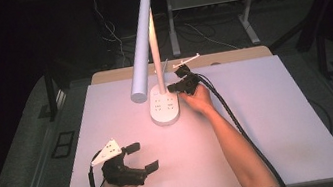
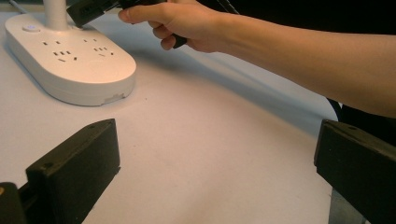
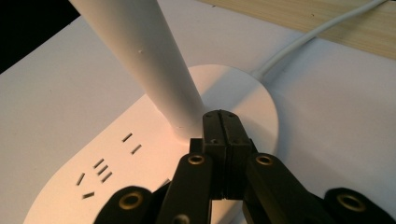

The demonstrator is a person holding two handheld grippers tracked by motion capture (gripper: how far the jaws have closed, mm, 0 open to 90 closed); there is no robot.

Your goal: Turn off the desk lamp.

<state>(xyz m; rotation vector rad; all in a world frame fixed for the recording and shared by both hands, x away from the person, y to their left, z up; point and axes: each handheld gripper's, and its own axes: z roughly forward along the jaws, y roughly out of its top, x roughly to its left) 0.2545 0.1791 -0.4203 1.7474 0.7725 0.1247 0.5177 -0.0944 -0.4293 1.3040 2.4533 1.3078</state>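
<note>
Lamp base (image 3: 140, 154) smooth glossy white plastic; table (image 1: 278, 106) matt white; wood edge (image 3: 336, 23) behind.

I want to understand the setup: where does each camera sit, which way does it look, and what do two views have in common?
High view: above the person's side, looking forward and down on the table; both forearms, left gripper, right gripper.
Left gripper view: on the open left gripper, looking across the table toward the lamp base and right hand.
Right gripper view: on the shut right gripper, pointing at the lamp pole.
All views share the lamp base.
</note>
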